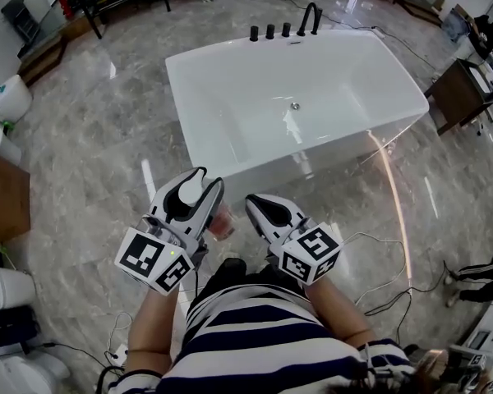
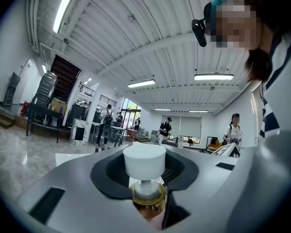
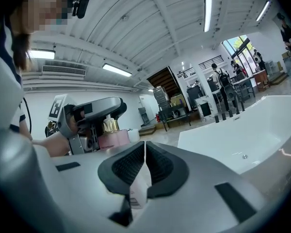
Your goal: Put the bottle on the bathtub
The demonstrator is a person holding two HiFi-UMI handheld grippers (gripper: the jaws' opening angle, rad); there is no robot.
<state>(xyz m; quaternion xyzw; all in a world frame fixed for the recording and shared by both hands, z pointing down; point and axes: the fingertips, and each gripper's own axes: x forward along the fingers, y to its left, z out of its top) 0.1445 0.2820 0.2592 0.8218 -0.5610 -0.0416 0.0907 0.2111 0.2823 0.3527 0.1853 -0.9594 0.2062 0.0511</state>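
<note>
Bottle (image 1: pixel 222 222) — gripped, floor (image 1: pixel 131 179) gap before bathtub edge (image 1: pixel 312 144).

Navy-and-white striped top (image 1: pixel 255 335); white, black-padded left gripper (image 1: pixel 209 180) and right gripper (image 1: pixel 252 202).

A grey marble floor (image 1: pixel 90 138) spreads across the room, with a cardboard box (image 1: pixel 4 195) at its left edge, a dark wooden cabinet (image 1: pixel 464 93) at the right and black cables (image 1: pixel 386 277) trailing over it. Strip lights (image 2: pixel 213 76) hang under a white ribbed ceiling (image 2: pixel 150 38). Several people (image 2: pixel 107 123) stand far back, near a dark staircase (image 2: pixel 63 79).
</note>
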